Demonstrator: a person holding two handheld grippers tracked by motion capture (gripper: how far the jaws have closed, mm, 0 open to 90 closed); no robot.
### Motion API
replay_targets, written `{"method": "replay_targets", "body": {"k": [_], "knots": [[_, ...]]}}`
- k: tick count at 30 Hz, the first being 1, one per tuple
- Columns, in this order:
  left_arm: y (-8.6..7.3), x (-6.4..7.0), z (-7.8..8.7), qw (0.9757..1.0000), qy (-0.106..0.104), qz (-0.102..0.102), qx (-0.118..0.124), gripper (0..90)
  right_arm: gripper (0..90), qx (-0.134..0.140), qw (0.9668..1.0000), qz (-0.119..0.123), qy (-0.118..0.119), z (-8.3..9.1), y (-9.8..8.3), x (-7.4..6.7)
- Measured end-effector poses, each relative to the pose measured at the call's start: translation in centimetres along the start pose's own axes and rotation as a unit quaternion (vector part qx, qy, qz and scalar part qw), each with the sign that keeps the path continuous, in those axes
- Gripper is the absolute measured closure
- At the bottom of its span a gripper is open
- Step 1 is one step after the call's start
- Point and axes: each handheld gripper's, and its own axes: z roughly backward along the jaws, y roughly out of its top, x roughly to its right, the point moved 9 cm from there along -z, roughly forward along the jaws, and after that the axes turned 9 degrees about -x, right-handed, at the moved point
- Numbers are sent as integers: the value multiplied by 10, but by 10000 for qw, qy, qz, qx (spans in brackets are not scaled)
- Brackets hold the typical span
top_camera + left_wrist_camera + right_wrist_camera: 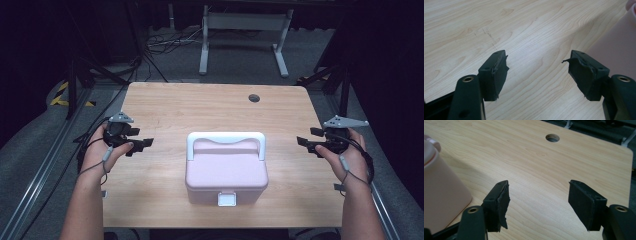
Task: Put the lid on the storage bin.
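1 pink box, 2 tongs open, 1 table

Desk: light wood-grain top, rounded corners, one round cable hole near the far edge; faint scuff marks on the surface. Floor: grey carpet. White metal frame on two feet, standing beyond the desk. Black cables lying loose on the carpet at far left. Yellow-and-black hazard tape at left. Metal rail along the left side. Surroundings dark, unlit.
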Motion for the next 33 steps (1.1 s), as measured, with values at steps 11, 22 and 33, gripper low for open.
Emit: {"method": "replay_targets", "body": {"k": [11, 22, 33], "knots": [[-6, -9, -10, 9998, -62, 162, -101, 319, 329, -277, 9994, -93, 179, -34, -20, 10], [-13, -21, -23, 9992, -20, 267, -296, 319, 329, -582, 9977, -144, 330, -62, -39, 11], [-14, -23, -29, 9989, -48, 313, -340, 319, 328, -864, 9953, -219, 378, -78, -54, 12]]}}
